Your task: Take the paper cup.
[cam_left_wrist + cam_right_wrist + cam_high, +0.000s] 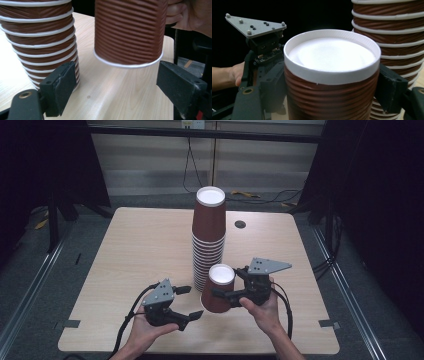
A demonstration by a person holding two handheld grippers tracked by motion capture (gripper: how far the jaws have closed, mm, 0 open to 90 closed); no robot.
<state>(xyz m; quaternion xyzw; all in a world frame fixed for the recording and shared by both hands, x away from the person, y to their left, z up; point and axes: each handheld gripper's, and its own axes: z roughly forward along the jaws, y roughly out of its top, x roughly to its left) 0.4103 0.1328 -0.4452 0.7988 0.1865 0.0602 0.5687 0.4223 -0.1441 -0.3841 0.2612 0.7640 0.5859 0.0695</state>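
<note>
Item: one brown ribbed paper cup (218,290), inverted, white base uppermost, clamped across its wall between the two black fingers (273,87) of the right gripper (235,287); in the left gripper view its white rolled rim hangs clear of the table (135,250), so it is carried, not set down. Location: just beside the lower part of the stack of cups (209,235), toward the person's side and to the stack's right in the high view; no contact between cup and stack can be made out. Stack: same brown ribbed cups, all inverted, nested in a tall column near the table's middle, white rims banding the lower half. The left gripper (182,302) is held low over the table to the left of the carried cup, its fingers (61,85) apart with nothing between them, aimed at the gap between stack and cup. Progress, as judged: the single cup is in hand and separate from the column; whether it is bound for the stack or the table cannot be told, and release is yet to come. Markings: no brand, label or writing legible on cups, grippers or table.
</note>
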